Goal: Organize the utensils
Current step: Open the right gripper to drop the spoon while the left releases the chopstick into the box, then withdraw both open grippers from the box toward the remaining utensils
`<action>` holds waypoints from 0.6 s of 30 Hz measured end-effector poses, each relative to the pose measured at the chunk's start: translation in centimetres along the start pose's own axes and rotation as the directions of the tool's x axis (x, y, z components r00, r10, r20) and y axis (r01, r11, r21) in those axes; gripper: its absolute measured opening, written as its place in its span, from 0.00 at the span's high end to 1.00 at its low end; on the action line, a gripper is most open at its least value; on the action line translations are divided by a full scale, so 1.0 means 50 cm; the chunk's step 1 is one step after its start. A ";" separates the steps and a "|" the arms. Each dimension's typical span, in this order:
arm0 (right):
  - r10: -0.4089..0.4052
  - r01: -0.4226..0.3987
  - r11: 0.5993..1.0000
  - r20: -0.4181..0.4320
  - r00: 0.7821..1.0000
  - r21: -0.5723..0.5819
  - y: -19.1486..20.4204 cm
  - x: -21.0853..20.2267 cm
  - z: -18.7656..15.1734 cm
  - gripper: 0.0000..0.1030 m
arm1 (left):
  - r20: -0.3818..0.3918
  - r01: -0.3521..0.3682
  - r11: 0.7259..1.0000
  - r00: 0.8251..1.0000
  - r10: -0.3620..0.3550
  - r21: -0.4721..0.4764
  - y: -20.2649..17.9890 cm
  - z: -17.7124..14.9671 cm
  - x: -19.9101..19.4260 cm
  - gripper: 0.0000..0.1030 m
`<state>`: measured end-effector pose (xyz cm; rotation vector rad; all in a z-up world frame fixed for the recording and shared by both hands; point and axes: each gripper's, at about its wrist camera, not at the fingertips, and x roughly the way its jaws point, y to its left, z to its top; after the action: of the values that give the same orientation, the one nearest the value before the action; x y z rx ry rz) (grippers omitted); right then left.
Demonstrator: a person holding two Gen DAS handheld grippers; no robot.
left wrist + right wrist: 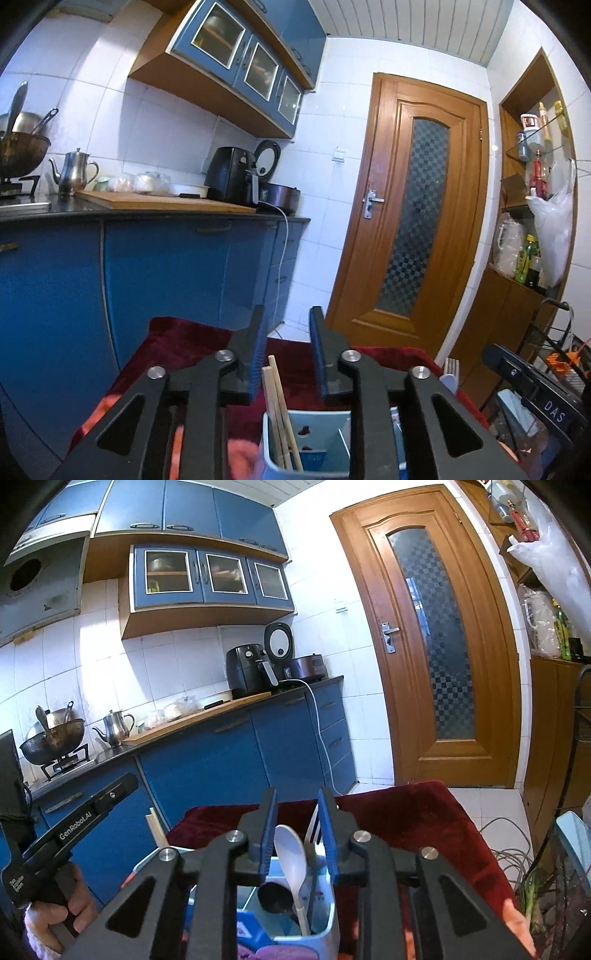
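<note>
A blue-and-white utensil holder [310, 413] stands on a red cloth [177, 343] right under both grippers. Wooden chopsticks [277, 402] stand upright in its left compartment, between the jaws of my left gripper [288, 314] and close to the left pad; the jaws stand apart, open. In the right wrist view a white spoon [291, 853] and a fork [314, 825] stand in the holder [325, 934] between the spread jaws of my right gripper [297, 794], unpressed. A dark ladle head [273, 897] lies inside. A hand [55, 915] holds the left gripper's body [74, 830].
Blue kitchen cabinets [147, 266] with a worktop, kettle [74, 171] and air fryer [232, 179] run along the left. A wooden door [413, 221] is ahead. A wire rack [554, 343] and loose cables [506, 853] sit right of the red-covered table.
</note>
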<state>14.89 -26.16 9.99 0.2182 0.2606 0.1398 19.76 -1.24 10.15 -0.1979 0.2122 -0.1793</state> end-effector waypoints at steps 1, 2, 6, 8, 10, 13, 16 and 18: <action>0.003 -0.003 1.000 -0.001 1.000 0.005 0.001 -0.011 0.002 0.75 | -0.002 0.002 1.000 1.000 -0.002 -0.001 0.000 0.003 -0.007 0.74; 0.004 -0.004 1.000 -0.004 1.000 0.007 0.003 -0.019 0.003 0.75 | -0.006 0.004 1.000 1.000 -0.004 -0.002 0.000 0.006 -0.015 0.74; 0.004 -0.004 1.000 -0.019 1.000 0.002 0.016 -0.052 0.006 0.75 | -0.039 0.013 1.000 0.999 -0.013 -0.008 0.003 0.014 -0.048 0.74; 0.007 -0.007 1.000 -0.025 1.000 -0.002 0.022 -0.071 0.006 0.75 | -0.060 0.013 1.000 0.998 -0.013 -0.006 0.002 0.016 -0.065 0.74; 0.011 -0.011 1.000 -0.031 0.999 -0.005 0.028 -0.090 0.004 0.75 | -0.081 0.013 1.000 0.997 -0.014 -0.003 0.002 0.016 -0.083 0.74; 0.015 -0.016 1.000 -0.043 0.999 -0.011 0.037 -0.119 -0.002 0.74 | -0.111 0.016 1.000 0.994 -0.017 -0.010 0.006 0.013 -0.110 0.74; 0.016 -0.017 1.000 -0.058 0.998 -0.014 0.044 -0.147 -0.012 0.74 | -0.142 0.013 1.000 0.990 -0.015 -0.016 0.011 0.007 -0.135 0.74; 0.014 -0.015 1.000 -0.071 0.997 -0.012 0.048 -0.160 -0.020 0.73 | -0.161 0.013 1.000 0.987 -0.016 -0.018 0.015 0.003 -0.148 0.74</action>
<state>6.70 -24.96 11.51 0.2025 0.3284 0.1637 12.77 0.96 11.54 -0.2019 0.3736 -0.2079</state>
